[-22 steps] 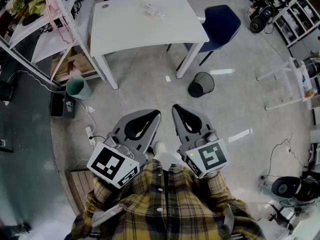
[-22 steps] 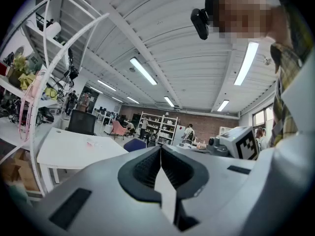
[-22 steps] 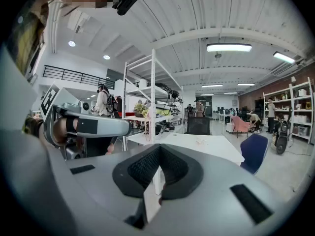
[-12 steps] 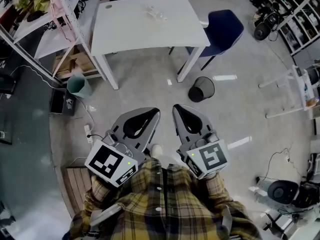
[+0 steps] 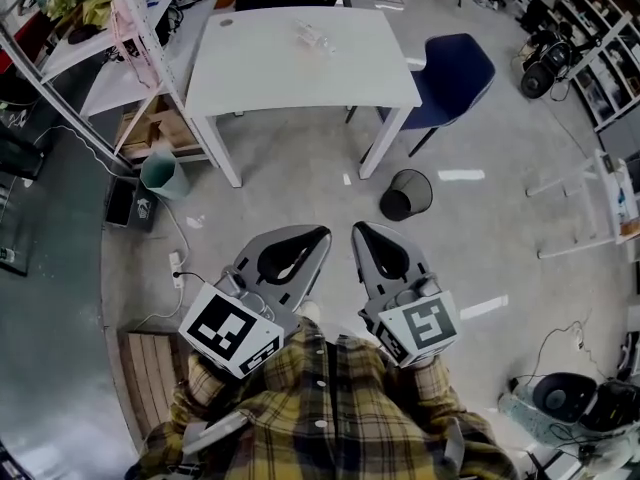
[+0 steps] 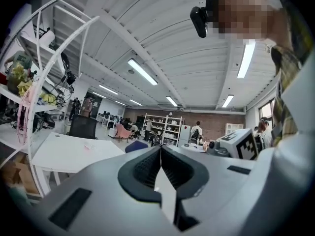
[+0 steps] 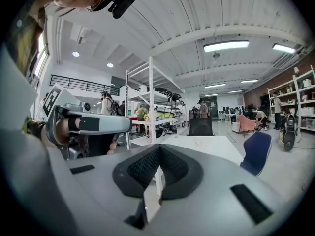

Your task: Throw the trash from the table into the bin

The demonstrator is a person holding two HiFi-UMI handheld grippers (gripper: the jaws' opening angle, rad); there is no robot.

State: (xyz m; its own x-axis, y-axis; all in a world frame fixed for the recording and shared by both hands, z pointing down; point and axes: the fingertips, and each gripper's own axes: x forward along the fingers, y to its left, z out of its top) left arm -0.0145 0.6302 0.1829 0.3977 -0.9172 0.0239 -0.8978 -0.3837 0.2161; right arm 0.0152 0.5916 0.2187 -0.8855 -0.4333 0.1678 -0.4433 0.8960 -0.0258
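Nearest, below the person's plaid shirt (image 5: 330, 408), the left tongs (image 5: 320, 234) and the right tongs (image 5: 358, 229) are held side by side over the floor (image 5: 300, 183), well apart from the counter. Each pair is pressed together at the tips, and nothing is pinched between them. Further on, the black bin (image 5: 406, 194) is on the floor, near the leg at the near right corner of the counter. The white counter (image 5: 270, 73) is beyond it. The trash (image 5: 312, 36), a small clear crumpled piece, lies on the counter close to its far edge, about at the middle of that edge. A blue chair (image 5: 455, 68) stands at the right edge of the counter.
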